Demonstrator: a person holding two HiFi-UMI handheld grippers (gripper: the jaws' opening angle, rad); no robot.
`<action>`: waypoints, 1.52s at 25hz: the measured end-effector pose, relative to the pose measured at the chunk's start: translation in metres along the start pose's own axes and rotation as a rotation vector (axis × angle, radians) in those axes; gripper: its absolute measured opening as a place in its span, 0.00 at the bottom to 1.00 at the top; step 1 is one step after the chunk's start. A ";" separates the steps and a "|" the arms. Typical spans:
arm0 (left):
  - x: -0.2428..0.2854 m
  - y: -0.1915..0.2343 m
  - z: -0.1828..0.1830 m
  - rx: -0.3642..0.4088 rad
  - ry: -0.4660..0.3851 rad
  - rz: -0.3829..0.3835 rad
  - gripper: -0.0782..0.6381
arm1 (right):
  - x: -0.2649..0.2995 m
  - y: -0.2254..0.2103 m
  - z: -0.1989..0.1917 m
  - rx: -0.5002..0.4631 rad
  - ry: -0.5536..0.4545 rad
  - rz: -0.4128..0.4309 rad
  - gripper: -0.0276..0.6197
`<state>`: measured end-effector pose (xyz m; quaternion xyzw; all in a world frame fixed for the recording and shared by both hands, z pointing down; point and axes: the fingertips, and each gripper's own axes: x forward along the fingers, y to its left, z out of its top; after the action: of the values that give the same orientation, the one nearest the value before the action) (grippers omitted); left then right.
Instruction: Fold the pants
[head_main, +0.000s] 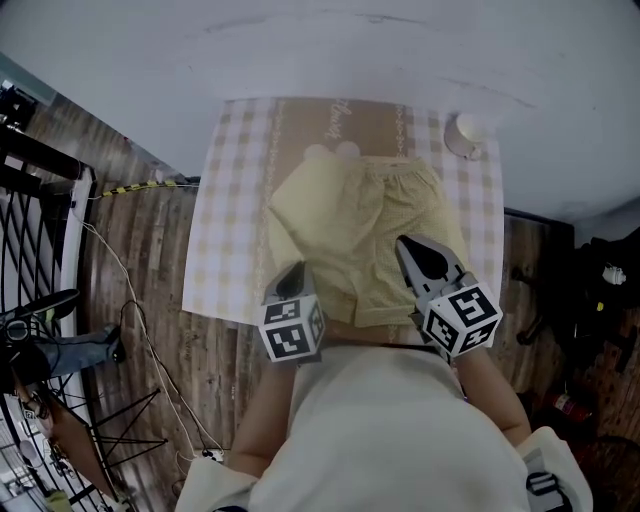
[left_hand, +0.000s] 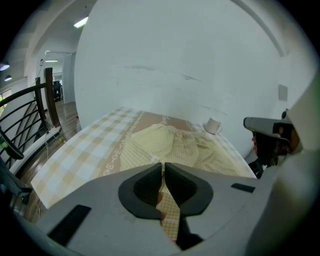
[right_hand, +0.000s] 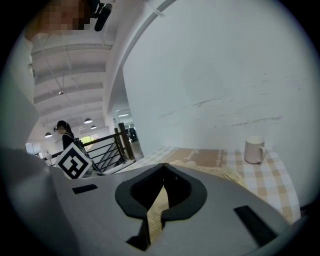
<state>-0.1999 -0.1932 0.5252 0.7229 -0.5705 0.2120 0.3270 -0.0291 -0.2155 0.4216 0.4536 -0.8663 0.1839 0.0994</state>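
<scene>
No text can be read here. You see one line of cursive script on the brown band of the cloth, near its far edge, but it is too small and blurred to make out in any view. The cube on your left gripper and the cube on your right gripper bear square black-and-white markers: coded patterns, not letters or numbers.

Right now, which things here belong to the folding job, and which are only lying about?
For the job: pants; left gripper and right gripper, both shut on the pants; tablecloth under them.
Lying about: mug at the far corner; cable on the floor.
</scene>
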 end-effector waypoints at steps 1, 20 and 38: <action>0.000 -0.006 0.000 0.001 -0.001 -0.003 0.14 | -0.004 -0.004 -0.001 0.004 -0.001 -0.002 0.04; -0.012 -0.124 0.003 0.007 -0.088 -0.065 0.14 | -0.080 -0.064 -0.013 0.017 -0.018 0.021 0.04; -0.008 -0.257 -0.012 0.134 -0.113 -0.225 0.14 | -0.161 -0.114 -0.032 0.051 -0.045 -0.034 0.04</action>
<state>0.0466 -0.1445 0.4686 0.8133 -0.4881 0.1706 0.2669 0.1560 -0.1412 0.4228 0.4749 -0.8555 0.1939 0.0712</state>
